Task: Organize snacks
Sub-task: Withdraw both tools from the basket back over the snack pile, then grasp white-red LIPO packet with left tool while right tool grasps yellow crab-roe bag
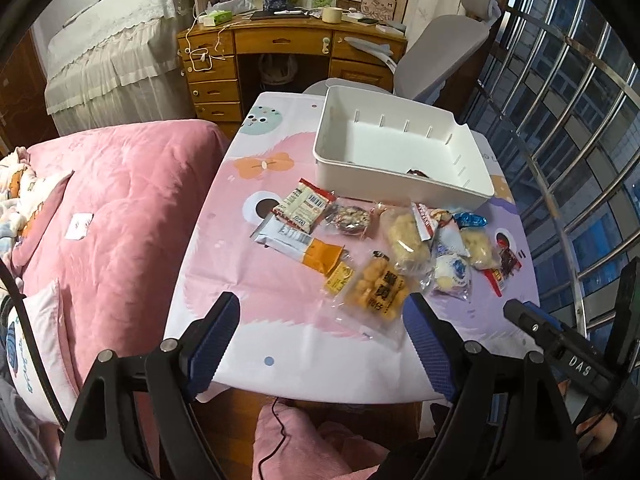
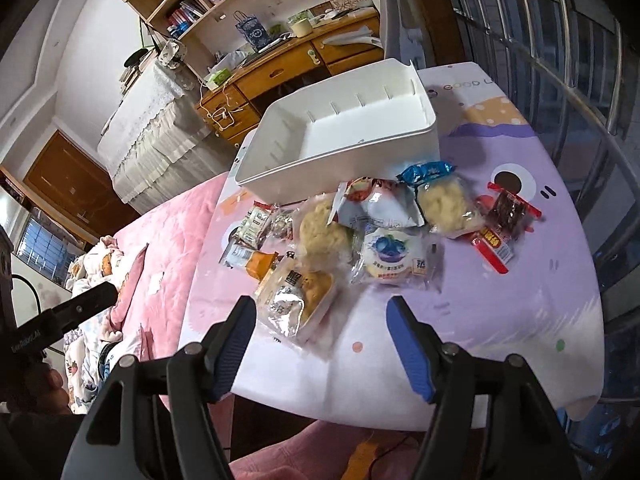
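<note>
Several wrapped snacks lie in a loose pile on the table's patterned cloth (image 1: 280,300). Among them are a yellow puff pack (image 1: 378,290) (image 2: 296,292), a round blueberry cake pack (image 2: 390,258), an orange-and-white sachet (image 1: 300,246) and a red jerky pack (image 2: 506,220). Behind the pile stands a white bin (image 1: 400,184) (image 2: 340,160) with one dark item showing in its near corner. My left gripper (image 1: 320,320) hovers open over the near table edge, nothing between its fingers. My right gripper (image 2: 320,320) is open too, just short of the yellow puff pack.
A bed with a pink quilt (image 1: 120,220) runs along the table's left side. A grey office chair (image 1: 444,52) and a wooden desk (image 1: 288,56) stand beyond the bin. Metal window bars (image 1: 580,140) close off the right side.
</note>
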Demonstrator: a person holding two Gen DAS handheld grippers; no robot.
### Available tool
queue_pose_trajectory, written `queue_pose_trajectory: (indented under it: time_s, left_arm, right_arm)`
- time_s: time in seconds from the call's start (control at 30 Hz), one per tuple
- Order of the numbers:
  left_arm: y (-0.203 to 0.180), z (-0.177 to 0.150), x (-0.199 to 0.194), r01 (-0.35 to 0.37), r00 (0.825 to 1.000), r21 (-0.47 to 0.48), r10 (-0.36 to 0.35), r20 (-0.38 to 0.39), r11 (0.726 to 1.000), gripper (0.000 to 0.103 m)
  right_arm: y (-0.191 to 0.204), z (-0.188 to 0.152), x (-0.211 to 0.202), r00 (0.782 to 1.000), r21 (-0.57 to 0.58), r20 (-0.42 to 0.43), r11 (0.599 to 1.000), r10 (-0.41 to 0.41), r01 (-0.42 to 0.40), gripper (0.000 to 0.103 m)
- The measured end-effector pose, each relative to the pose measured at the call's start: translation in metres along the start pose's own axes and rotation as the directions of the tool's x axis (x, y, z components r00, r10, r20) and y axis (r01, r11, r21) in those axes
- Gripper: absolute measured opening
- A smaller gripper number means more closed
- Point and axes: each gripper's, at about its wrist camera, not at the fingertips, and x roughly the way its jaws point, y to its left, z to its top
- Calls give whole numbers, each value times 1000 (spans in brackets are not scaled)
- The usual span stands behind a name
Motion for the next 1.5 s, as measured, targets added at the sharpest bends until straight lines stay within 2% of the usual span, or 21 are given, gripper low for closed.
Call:
queue_pose_trajectory:
  time_s: [0.13,0.33,0.5,0.7,0.9,1.17,1.33,1.5]
  left_arm:
    - [13,-2,2,18,1000,13,-18,-18,1000,83]
    - [46,12,10,48,998,39,-47,-37,998,83]
    - [72,32,20,82,995,89,-77,-60,993,83]
    - [94,57,35,125,990,195,-108,-92,973,83]
    - [113,70,62,193,975,270,-153,-164,943,83]
    - [115,70,106,255,944,275,-178,-277,927,83]
    - [107,74,129,264,934,279,-172,-313,923,83]
    - [92,86,145,260,929,299,-154,-335,918,83]
  right_arm:
    - [5,-3,10,999,40,-36,999,-6,8,70]
    - [21,-5,27,996,122,-78,992,-31,40,73]
    - [40,-6,48,990,179,-113,978,-90,109,80]
    - [60,-14,77,980,291,-136,940,-143,178,82]
    - [77,-32,98,967,380,-161,892,-196,244,82]
    - [88,-53,113,941,403,-231,856,-248,325,82]
    - [88,-53,127,925,381,-268,852,-270,359,82]
    - [79,-38,144,913,380,-308,846,-267,375,82]
